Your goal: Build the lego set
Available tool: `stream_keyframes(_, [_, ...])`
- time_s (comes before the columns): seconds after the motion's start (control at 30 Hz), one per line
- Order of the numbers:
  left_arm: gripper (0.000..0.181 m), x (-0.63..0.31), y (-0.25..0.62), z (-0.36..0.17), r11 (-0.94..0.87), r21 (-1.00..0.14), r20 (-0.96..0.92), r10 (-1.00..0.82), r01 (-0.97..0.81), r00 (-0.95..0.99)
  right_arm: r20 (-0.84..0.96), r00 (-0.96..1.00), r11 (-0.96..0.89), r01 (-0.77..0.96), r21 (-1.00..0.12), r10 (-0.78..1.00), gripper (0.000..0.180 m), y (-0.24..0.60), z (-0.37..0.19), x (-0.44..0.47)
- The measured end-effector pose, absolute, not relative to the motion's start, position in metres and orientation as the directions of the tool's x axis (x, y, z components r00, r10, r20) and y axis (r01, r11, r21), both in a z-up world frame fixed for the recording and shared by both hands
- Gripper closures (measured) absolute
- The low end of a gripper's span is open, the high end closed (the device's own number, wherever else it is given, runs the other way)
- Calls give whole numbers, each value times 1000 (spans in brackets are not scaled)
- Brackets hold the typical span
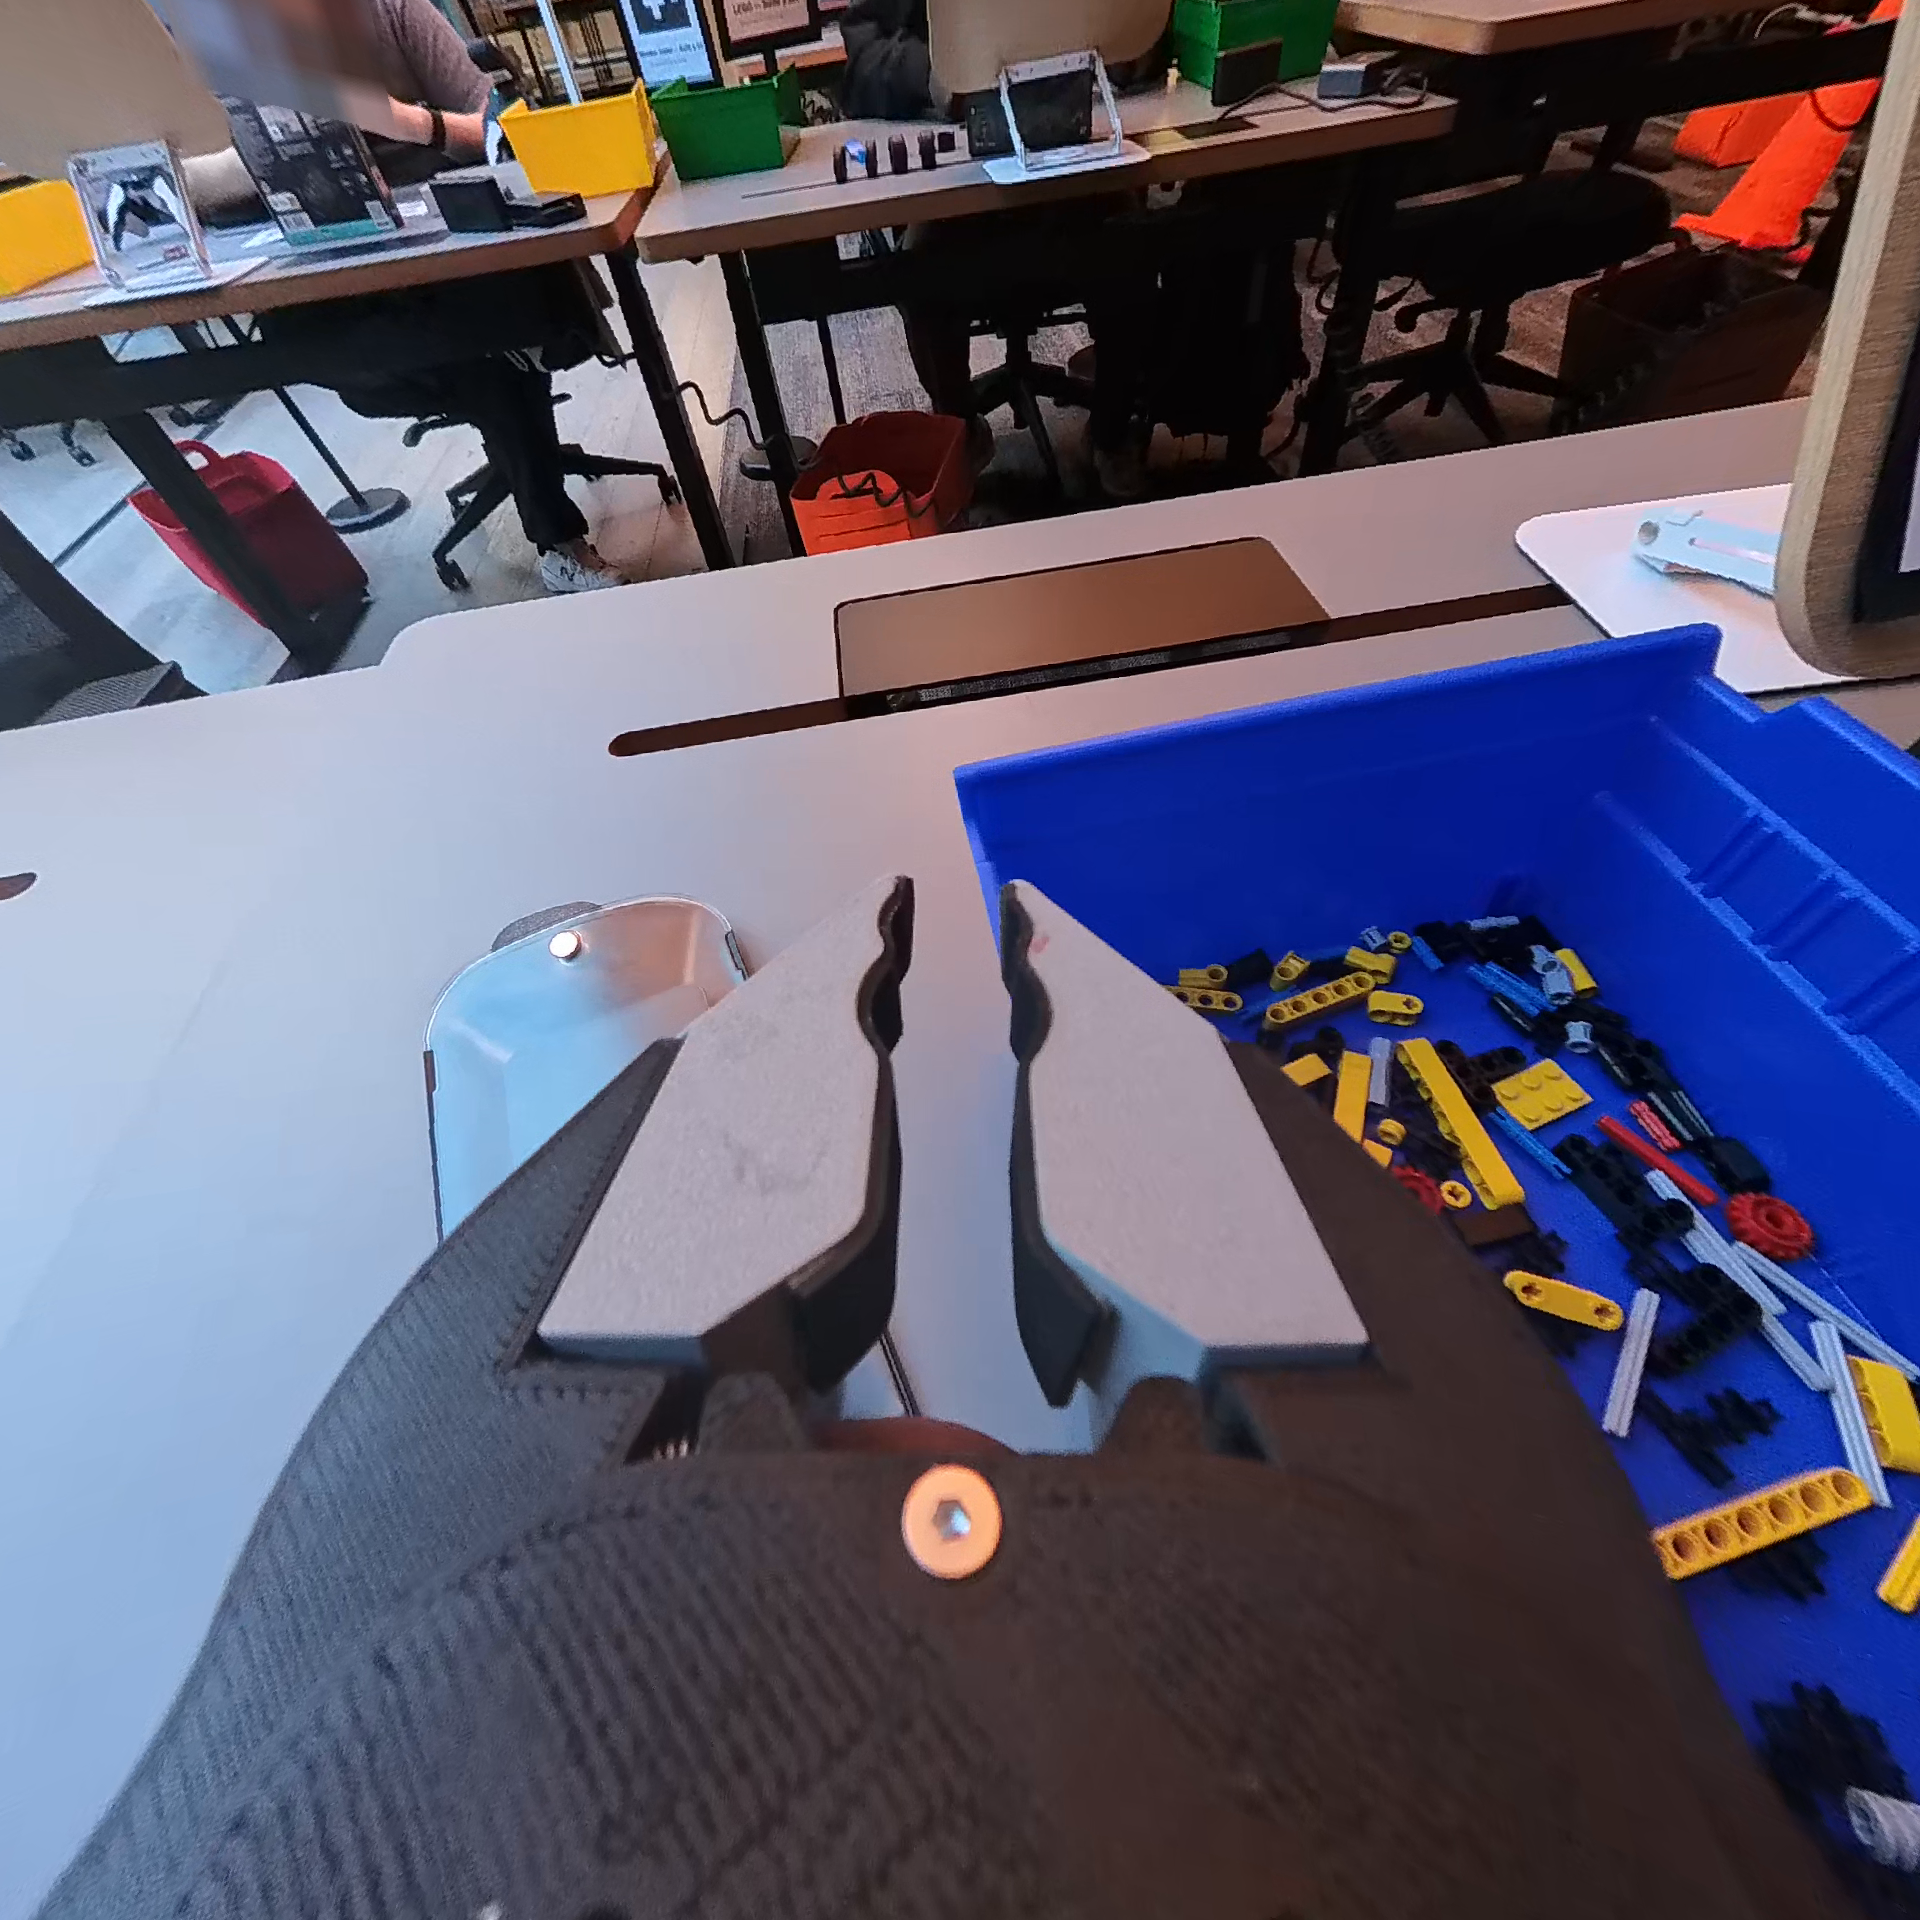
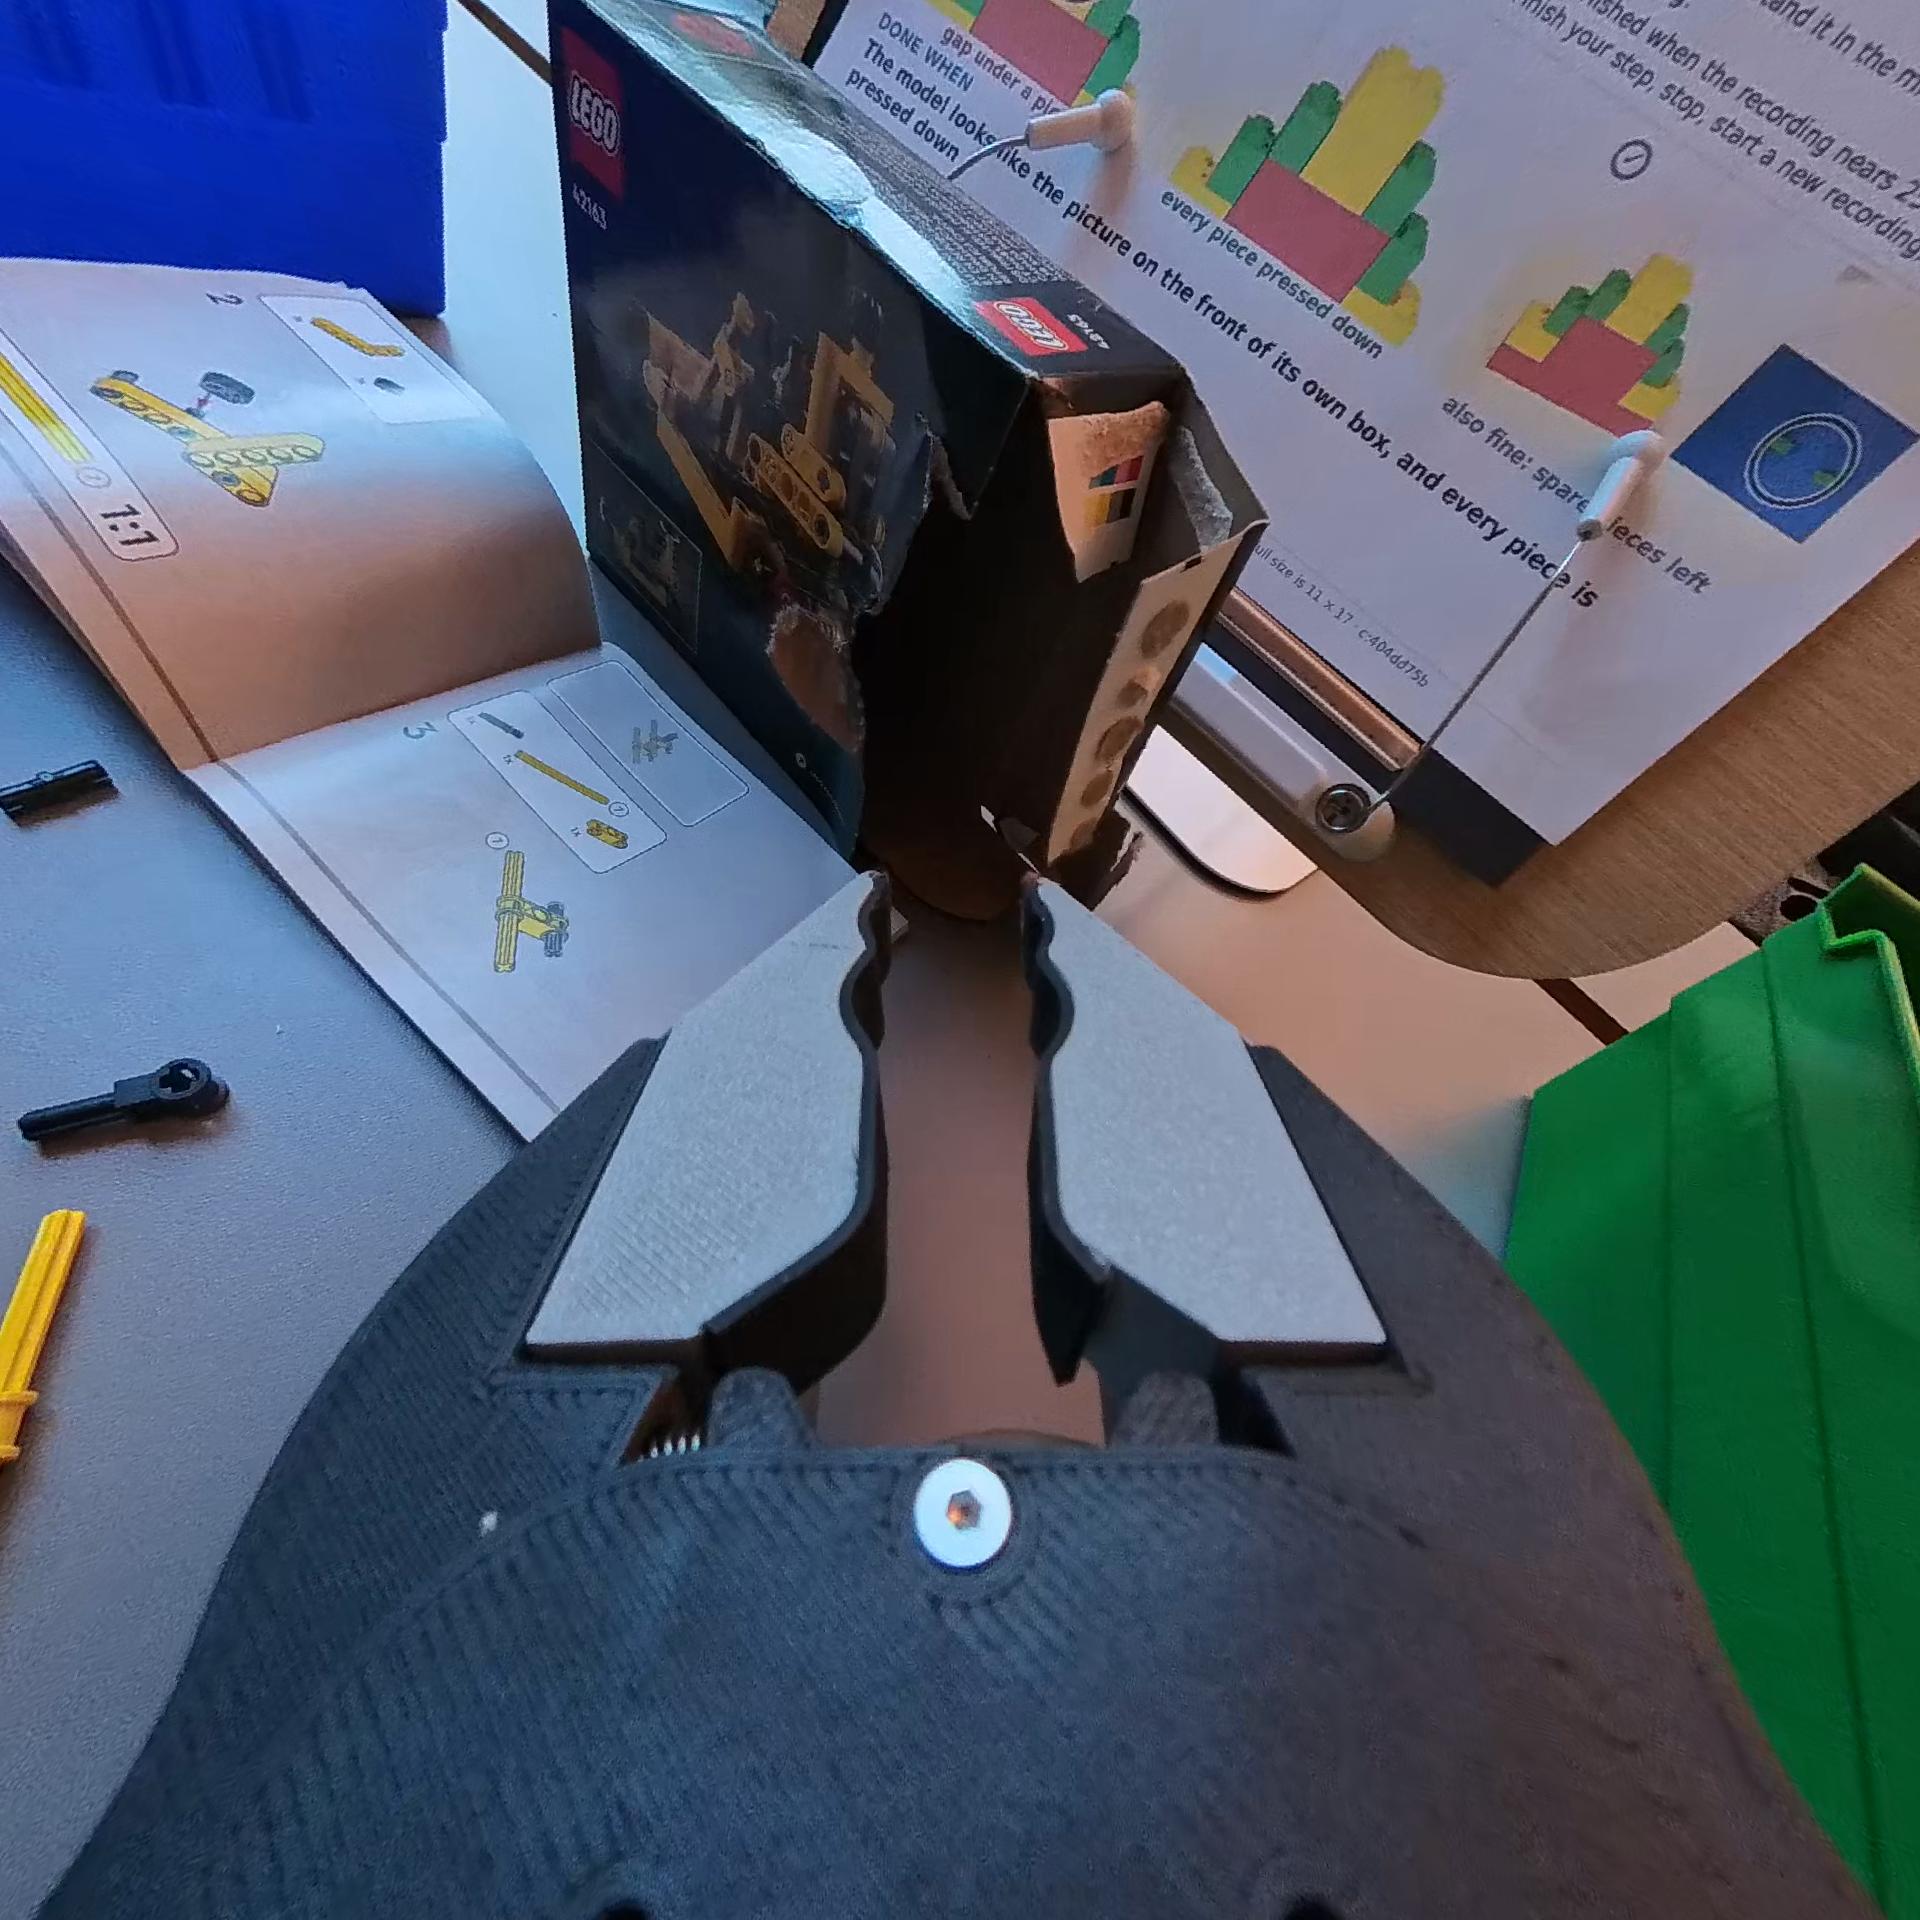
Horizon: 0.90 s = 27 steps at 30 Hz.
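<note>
In the left wrist view my left gripper (image 1: 956, 904) is open and empty above the grey table, just left of a blue bin (image 1: 1299, 821) that holds several loose yellow, black, grey and red lego pieces (image 1: 1455, 1122). In the right wrist view my right gripper (image 2: 954, 904) is open and empty, pointing at the base of the dark lego set box (image 2: 831, 499). An open instruction booklet (image 2: 343, 644) lies left of the box. A black pin piece (image 2: 125, 1099), a second black piece (image 2: 57, 790) and a yellow axle (image 2: 31, 1320) lie on the table at the left.
A shiny metal tray (image 1: 561, 1018) lies under my left gripper's left finger. A green bin (image 2: 1745, 1351) stands at the right of my right gripper. A printed instruction sheet on a board (image 2: 1455, 312) stands behind the box. Other desks and a seated person are far behind. The grippers' ends are close to 50 cm from one another. The yellow axle (image 2: 31, 1320) is closer to my right gripper, around 15 cm from its tips; the left tips are 50 cm off.
</note>
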<state>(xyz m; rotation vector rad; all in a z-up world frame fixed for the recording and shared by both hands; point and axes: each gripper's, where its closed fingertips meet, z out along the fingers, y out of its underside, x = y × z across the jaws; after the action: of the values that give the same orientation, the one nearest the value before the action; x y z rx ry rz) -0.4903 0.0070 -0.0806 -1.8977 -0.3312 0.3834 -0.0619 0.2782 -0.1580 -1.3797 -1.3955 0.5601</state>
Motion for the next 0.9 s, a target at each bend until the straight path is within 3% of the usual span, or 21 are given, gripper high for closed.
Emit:
stream_keyframes(0.5, [165,-488,6,-78,-359,-933,-128,389,22,912,343,209,229,428,-874,916,158,278,-158,-62])
stream_keyframes(0.67, [161,-441,13,-38,-322,-947,-52,213,20,976,353,215,235,432,-871,910,158,278,-158,-62])
stream_keyframes(0.8, [181,-378,51,-62,-624,-775,-159,38,-101,987,377,201,262,437,-861,904,159,275,-159,-63])
stream_keyframes(0.9, [175,-354,80,-126,-790,-608,-135,-1,-83,991,382,196,269,433,-860,903,159,274,-158,-63])
